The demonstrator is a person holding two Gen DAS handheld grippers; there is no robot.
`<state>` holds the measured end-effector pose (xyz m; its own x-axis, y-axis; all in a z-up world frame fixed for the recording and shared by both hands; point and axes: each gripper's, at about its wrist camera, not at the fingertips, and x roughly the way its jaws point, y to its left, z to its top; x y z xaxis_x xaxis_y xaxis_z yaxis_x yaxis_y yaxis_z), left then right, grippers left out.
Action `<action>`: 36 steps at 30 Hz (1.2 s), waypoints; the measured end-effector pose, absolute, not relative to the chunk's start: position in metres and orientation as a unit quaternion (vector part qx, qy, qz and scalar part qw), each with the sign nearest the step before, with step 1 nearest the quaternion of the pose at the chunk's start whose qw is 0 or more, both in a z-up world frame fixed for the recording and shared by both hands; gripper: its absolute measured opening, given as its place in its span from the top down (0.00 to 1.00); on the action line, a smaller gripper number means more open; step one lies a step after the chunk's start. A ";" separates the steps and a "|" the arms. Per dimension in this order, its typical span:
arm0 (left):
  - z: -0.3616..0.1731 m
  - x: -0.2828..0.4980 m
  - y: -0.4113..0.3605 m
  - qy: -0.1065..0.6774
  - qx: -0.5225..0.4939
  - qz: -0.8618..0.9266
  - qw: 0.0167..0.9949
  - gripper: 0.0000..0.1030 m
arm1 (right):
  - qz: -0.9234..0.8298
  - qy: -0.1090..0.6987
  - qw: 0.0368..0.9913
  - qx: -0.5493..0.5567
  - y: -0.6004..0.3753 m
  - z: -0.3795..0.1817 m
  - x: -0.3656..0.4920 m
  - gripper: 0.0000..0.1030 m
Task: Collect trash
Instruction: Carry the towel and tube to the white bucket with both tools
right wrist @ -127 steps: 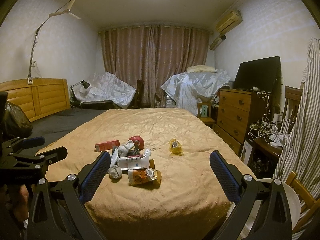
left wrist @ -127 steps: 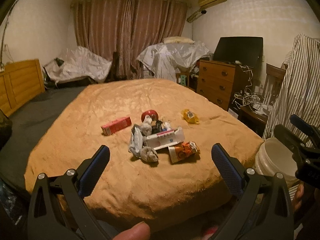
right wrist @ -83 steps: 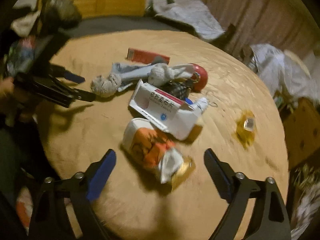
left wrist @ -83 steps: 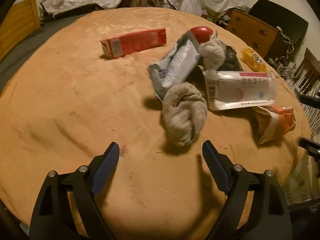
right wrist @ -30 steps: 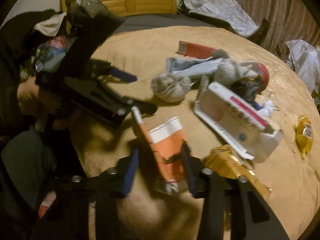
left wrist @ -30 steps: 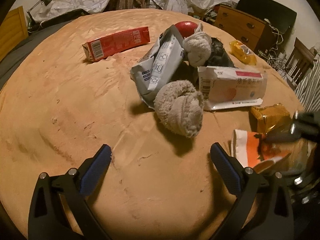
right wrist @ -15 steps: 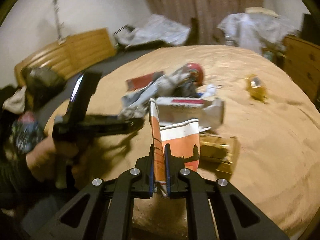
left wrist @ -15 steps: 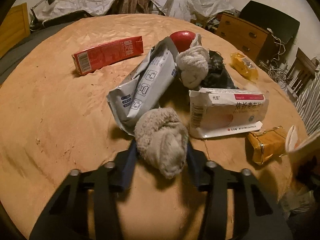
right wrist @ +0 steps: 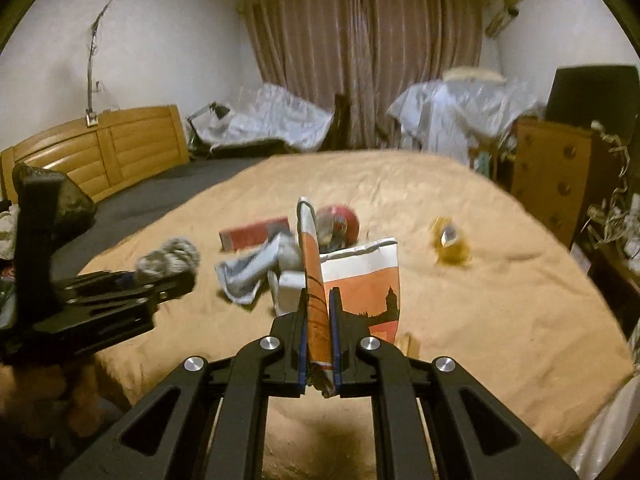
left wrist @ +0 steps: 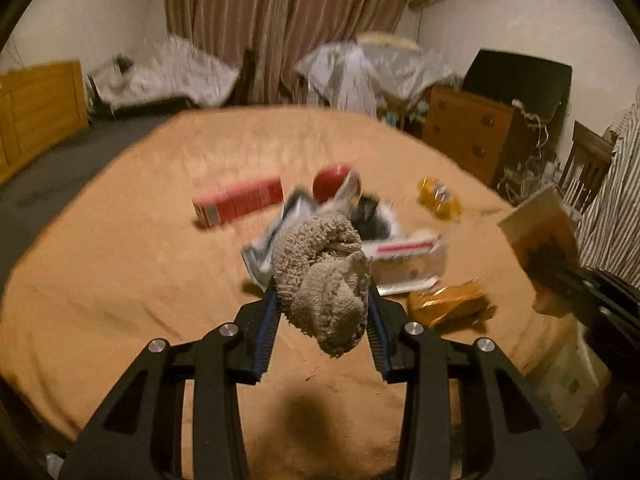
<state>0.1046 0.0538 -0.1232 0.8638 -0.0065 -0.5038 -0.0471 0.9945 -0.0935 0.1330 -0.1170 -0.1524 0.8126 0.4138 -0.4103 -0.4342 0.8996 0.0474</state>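
Observation:
My left gripper (left wrist: 322, 300) is shut on a grey balled-up sock (left wrist: 324, 280) and holds it above the orange bedspread (left wrist: 120, 288). My right gripper (right wrist: 319, 320) is shut on an orange and white paper bag (right wrist: 360, 284), lifted off the bed. On the bed lie a red box (left wrist: 238, 200), a grey plastic pouch (left wrist: 264, 248), a red round object (left wrist: 334, 174), a white and red carton (left wrist: 408, 262), a gold wrapper (left wrist: 450, 306) and a yellow packet (left wrist: 438, 198). The left gripper with the sock (right wrist: 168, 260) shows at the left of the right wrist view.
A wooden dresser (left wrist: 468, 136) with a black TV (left wrist: 520, 80) stands right of the bed, with a chair (left wrist: 588, 156) and striped cloth (left wrist: 616, 184). A wooden headboard (right wrist: 104, 152) is at the left. Covered furniture and curtains (right wrist: 368, 64) line the back wall.
Both grippers closed on their items and rose off the bed: the left lifted the sock, the right kept lifting the orange bag. The views pulled back from the pile.

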 end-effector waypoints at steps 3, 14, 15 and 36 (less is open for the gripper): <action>-0.100 0.085 0.043 0.226 -0.048 0.019 0.973 0.63 | 0.213 0.189 0.958 -0.028 -0.119 -0.135 0.121 0.91; -0.062 0.056 0.020 0.175 -0.033 0.020 0.984 0.63 | 0.197 0.145 0.969 -0.034 -0.128 -0.085 0.085 0.91; -0.060 0.056 0.020 0.175 -0.033 0.019 0.984 0.63 | 0.197 0.144 0.969 -0.036 -0.129 -0.082 0.083 0.91; -0.038 0.091 -0.088 0.191 -0.018 -0.112 0.975 0.63 | 0.079 0.151 0.985 -0.023 -0.269 -0.036 0.043 0.90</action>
